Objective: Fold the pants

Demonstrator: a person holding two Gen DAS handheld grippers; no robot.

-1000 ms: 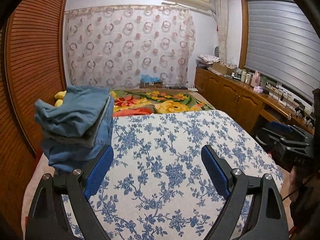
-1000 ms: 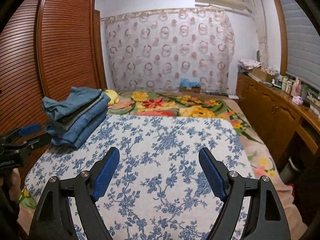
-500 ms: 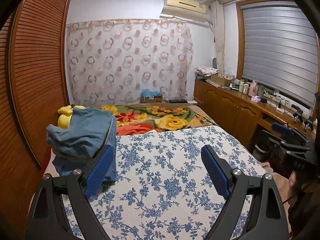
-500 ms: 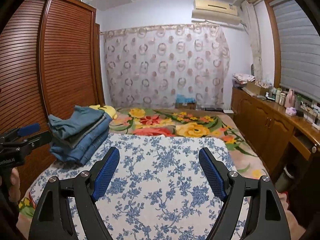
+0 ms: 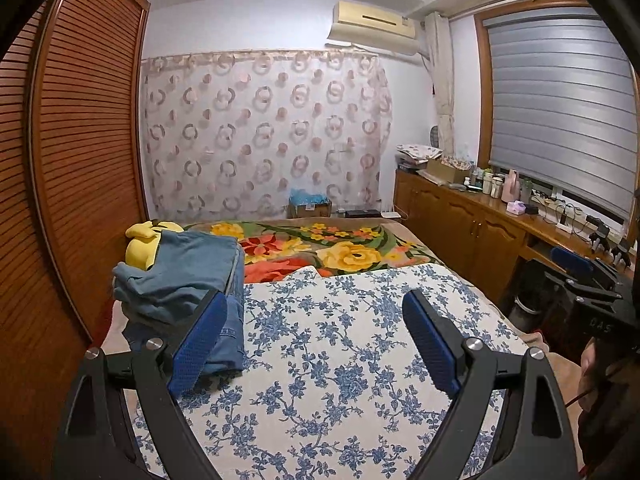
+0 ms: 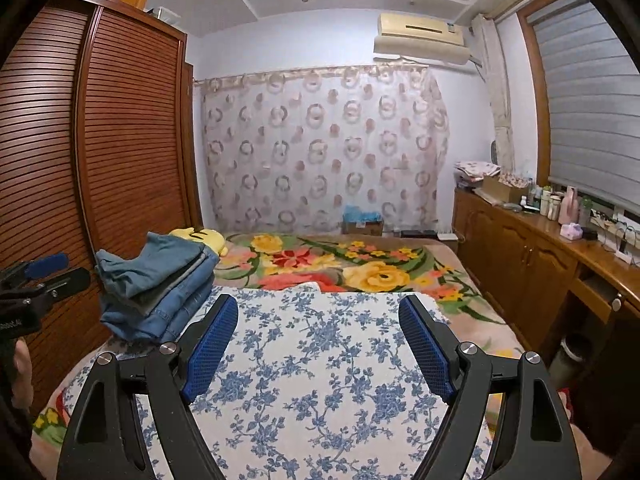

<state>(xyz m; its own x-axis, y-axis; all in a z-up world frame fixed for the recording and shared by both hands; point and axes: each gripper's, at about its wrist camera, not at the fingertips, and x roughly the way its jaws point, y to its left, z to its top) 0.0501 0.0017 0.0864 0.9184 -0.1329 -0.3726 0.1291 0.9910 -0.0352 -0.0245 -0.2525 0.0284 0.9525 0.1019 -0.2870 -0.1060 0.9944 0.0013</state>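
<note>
Left wrist view —
A: Where are the pants (image 5: 180,280)?
B: Stacked folded on the bed (image 5: 340,360), left of the left gripper (image 5: 316,344).
A: Grippers?
B: Both released, empty; right gripper (image 6: 318,344) points slightly down over the bed.

Looking at a home bedroom: bed (image 5: 360,360) under floral covers, louvred wooden wardrobe (image 6: 120,140), wall air conditioner (image 5: 372,24), patterned curtain (image 6: 320,148), sideboard (image 6: 532,248) carrying toiletry bottles (image 6: 556,204).

White letters "DAS" stand on the black body of the right claw (image 5: 576,276); nothing else is legible.
</note>
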